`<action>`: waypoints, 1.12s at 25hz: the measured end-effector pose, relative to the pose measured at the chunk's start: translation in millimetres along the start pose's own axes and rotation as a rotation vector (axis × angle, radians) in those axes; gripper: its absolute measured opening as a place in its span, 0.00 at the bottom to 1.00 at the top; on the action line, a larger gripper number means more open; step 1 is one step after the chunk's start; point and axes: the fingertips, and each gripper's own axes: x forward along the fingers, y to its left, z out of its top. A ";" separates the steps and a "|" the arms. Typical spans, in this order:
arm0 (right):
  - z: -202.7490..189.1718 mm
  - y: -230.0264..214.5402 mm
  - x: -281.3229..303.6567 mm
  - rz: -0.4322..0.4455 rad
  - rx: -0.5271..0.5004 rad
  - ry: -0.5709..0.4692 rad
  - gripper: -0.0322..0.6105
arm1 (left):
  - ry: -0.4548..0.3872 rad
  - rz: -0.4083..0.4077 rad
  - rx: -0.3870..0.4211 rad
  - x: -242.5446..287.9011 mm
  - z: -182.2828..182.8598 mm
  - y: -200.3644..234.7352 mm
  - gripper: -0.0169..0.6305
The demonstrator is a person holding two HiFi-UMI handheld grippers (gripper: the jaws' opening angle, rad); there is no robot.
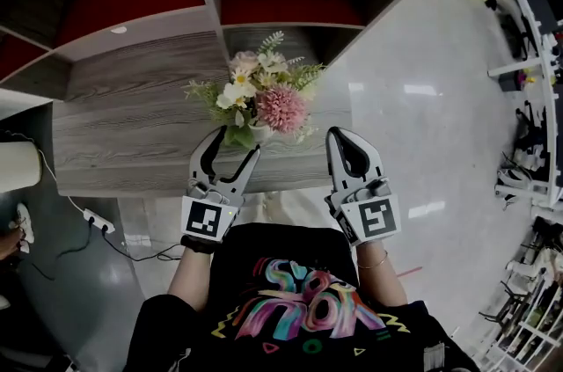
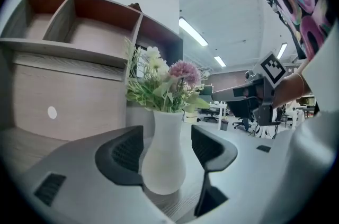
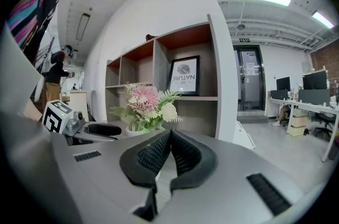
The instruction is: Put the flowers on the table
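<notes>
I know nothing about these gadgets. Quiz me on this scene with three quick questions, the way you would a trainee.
1. True or false: the right gripper has its jaws closed together on nothing.
2. What stands between the open jaws of the left gripper? A) white vase B) framed print C) nothing
3. Fill in: the vase stands on the wooden ____.

Key: 1 true; 2 A; 3 table.
</notes>
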 end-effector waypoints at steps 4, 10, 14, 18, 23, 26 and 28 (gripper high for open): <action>14.7 4.0 -4.4 0.007 -0.003 -0.036 0.07 | 0.014 0.006 0.010 -23.6 16.3 4.3 0.45; 27.8 4.1 -10.5 0.009 -0.026 0.006 0.07 | -0.022 -0.016 0.070 -43.4 57.2 5.4 0.36; 49.5 0.8 -8.6 0.009 -0.049 -0.064 0.07 | -0.074 -0.045 0.074 -39.8 86.2 4.1 0.24; 82.7 1.0 -10.7 0.024 -0.046 -0.162 0.07 | -0.107 -0.080 0.077 -33.6 116.3 -1.6 0.16; 99.7 -2.4 -15.6 0.040 -0.058 -0.213 0.07 | -0.109 -0.096 0.090 -26.0 134.1 -2.4 0.10; 107.2 -2.2 -16.1 0.037 -0.039 -0.222 0.07 | -0.111 -0.088 0.098 -26.0 140.5 3.7 0.08; 106.8 -3.8 -15.0 0.037 -0.031 -0.222 0.07 | -0.119 -0.090 0.098 -25.2 142.5 5.7 0.07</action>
